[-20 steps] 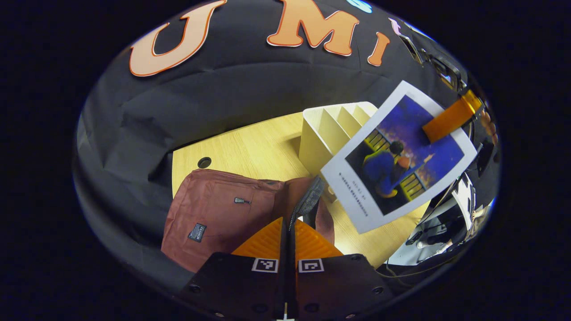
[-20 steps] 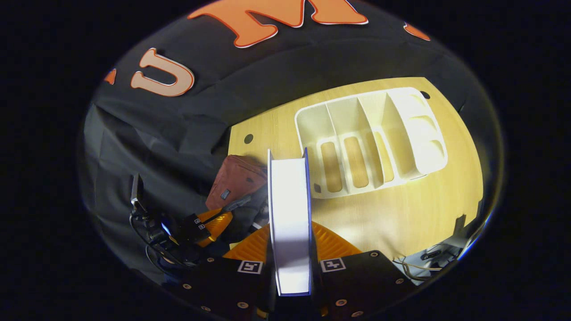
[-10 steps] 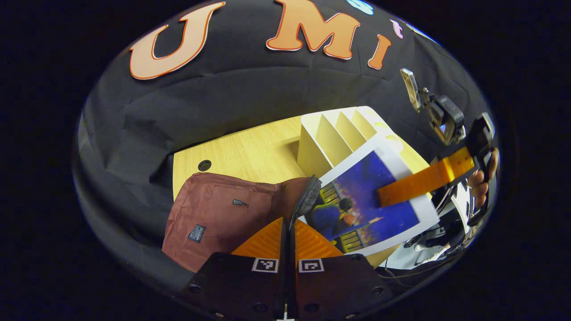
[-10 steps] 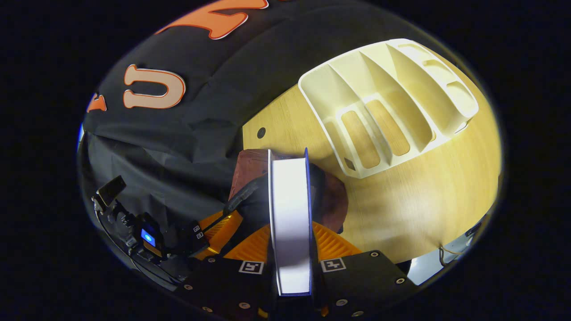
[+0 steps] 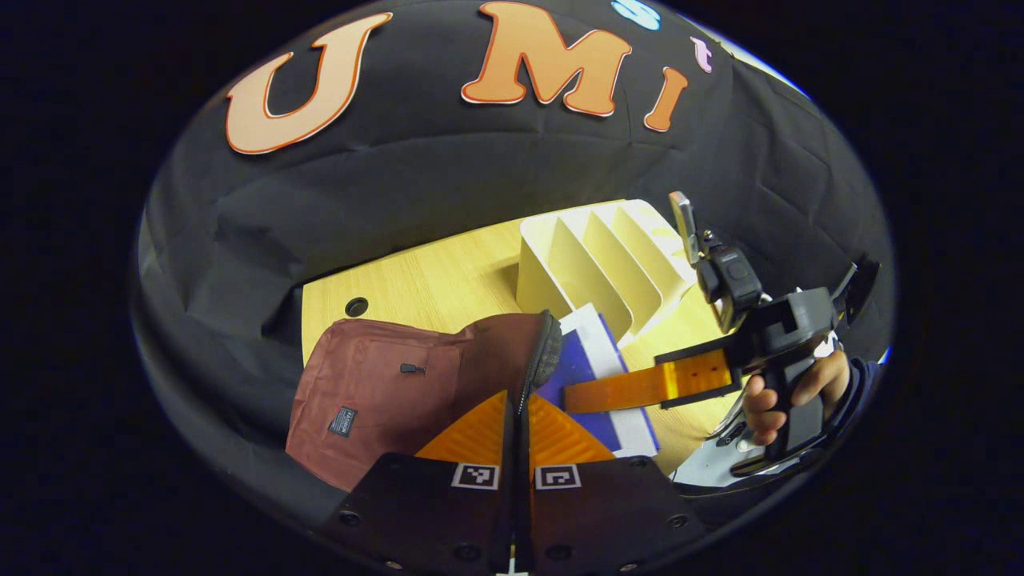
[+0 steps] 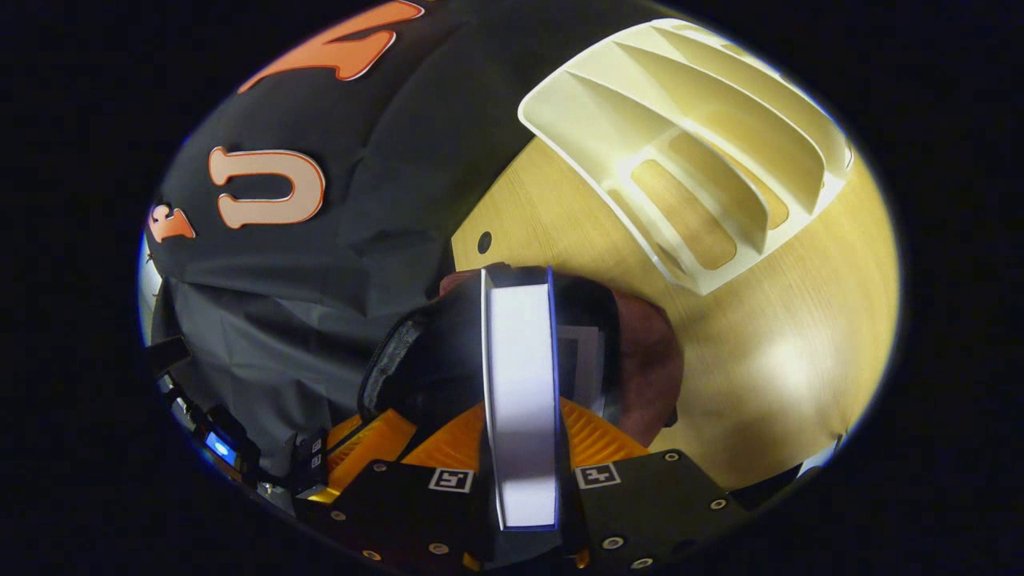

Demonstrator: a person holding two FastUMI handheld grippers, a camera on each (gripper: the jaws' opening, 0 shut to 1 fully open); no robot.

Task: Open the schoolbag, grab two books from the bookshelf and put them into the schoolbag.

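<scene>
The maroon schoolbag (image 5: 376, 392) lies on the wooden table (image 5: 432, 276). My left gripper (image 5: 518, 402) is shut on its black zipper edge (image 5: 546, 352) and holds the mouth up. My right gripper (image 6: 520, 410) is shut on a blue-and-white book (image 6: 520, 376), seen edge-on. The book's front end sits in the bag's dark opening (image 6: 432, 368). In the left gripper view the book (image 5: 596, 364) slants into the bag beside the zipper edge, with the right gripper's orange finger (image 5: 640, 386) across its cover. A pale rectangle (image 6: 586, 360) shows inside the bag; I cannot tell what it is.
The cream bookshelf (image 5: 600, 256) with several slots stands on the table just behind the bag, also seen as the bookshelf (image 6: 704, 152). A hand (image 5: 788, 392) holds the right gripper's handle. A round cable hole (image 5: 356, 306) is in the table's far left corner.
My right gripper has swung the book down from beside the bookshelf and tipped its front end into the bag's mouth. My left gripper has kept its hold on the zipper edge.
</scene>
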